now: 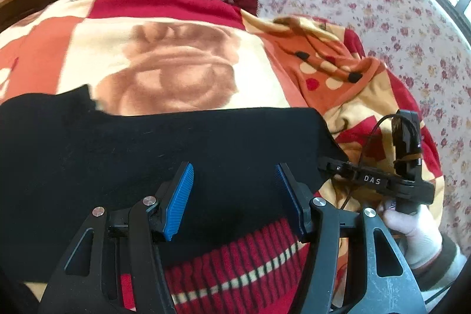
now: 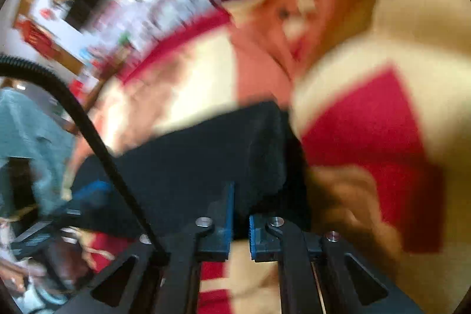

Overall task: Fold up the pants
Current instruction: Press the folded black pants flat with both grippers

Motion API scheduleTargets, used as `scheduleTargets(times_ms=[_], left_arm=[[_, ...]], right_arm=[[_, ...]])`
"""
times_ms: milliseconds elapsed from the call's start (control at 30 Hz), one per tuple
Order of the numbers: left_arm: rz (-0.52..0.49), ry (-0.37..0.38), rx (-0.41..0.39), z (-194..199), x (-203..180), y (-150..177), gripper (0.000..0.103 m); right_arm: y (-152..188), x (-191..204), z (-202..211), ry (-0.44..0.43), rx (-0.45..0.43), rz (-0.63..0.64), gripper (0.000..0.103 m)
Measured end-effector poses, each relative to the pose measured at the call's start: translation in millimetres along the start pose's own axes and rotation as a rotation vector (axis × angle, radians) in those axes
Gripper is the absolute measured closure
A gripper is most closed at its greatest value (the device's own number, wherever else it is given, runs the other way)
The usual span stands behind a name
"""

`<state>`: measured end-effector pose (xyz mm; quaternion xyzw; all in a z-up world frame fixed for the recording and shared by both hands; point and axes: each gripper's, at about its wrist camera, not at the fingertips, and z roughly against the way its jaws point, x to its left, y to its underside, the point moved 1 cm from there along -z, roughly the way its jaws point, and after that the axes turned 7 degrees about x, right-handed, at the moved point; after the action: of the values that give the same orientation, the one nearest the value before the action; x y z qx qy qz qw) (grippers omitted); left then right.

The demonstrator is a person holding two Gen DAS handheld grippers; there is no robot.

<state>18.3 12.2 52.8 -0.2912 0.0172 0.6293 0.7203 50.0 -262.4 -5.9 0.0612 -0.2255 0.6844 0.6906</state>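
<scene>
Seemingly mid-fold, black knit pants (image 1: 164, 149) lay doubled on the patterned fleece blanket (image 1: 164, 49); left gripper (image 1: 234, 196) gaped empty, right gripper (image 2: 241, 214) nearly closed, grasp unclear through blur.

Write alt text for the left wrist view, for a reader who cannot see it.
Open left tongs with blue pads hover over black pants spread on a red, orange and cream blanket. At right, a white-gloved hand holds the right tongs at the pants' edge.
</scene>
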Motion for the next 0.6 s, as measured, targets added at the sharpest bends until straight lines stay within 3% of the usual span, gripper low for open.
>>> scheduleTargets(times_ms=[233, 433, 600], left_arm=[[0.077, -0.083, -0.089, 47.7, 40.9, 14.5, 0.046], [0.189, -0.136, -0.137, 68.0, 80.4, 19.6, 0.046], [0.219, -0.153, -0.136, 65.9, 90.2, 18.9, 0.046]], right_arm=[[7.8, -0.6, 22.5, 0.058, -0.006, -0.042, 0.078], [10.4, 23.4, 61.5, 0.105, -0.113, 0.051, 0.072], [-4.4, 62.5, 55.3, 0.024, -0.128, 0.146, 0.07]])
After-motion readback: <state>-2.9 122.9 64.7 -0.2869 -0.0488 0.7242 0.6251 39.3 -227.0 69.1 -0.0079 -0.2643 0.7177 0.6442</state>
